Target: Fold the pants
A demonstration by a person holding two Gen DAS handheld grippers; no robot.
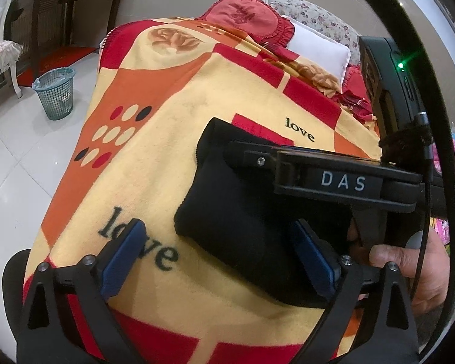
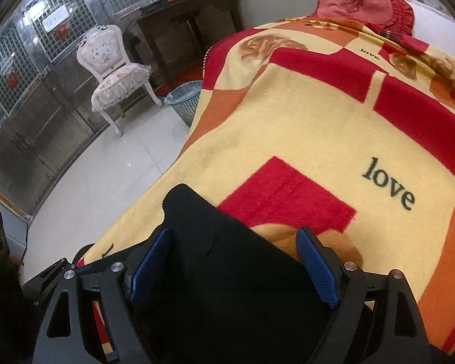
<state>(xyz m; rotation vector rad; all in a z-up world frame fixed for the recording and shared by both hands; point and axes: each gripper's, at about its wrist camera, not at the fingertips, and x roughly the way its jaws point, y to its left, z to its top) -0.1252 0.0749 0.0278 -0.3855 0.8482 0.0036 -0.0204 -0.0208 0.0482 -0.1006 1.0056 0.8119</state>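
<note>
The black pants (image 1: 242, 209) lie folded into a compact bundle on the yellow, red and orange blanket (image 1: 179, 139). My left gripper (image 1: 218, 257) is open just above the blanket, its right finger over the bundle's near edge and its left finger over bare blanket. The right gripper's body (image 1: 342, 179) reaches in from the right over the bundle. In the right wrist view the pants (image 2: 227, 273) fill the space between the open fingers of my right gripper (image 2: 233, 270), which hovers over them without pinching.
The blanket (image 2: 318, 121) covers a bed with a red pillow (image 1: 245, 15) and a white pillow (image 1: 318, 48) at the far end. On the tiled floor to the left stand a blue wastebasket (image 1: 56, 92), a white chair (image 2: 112, 69) and a dark wooden table (image 2: 191, 21).
</note>
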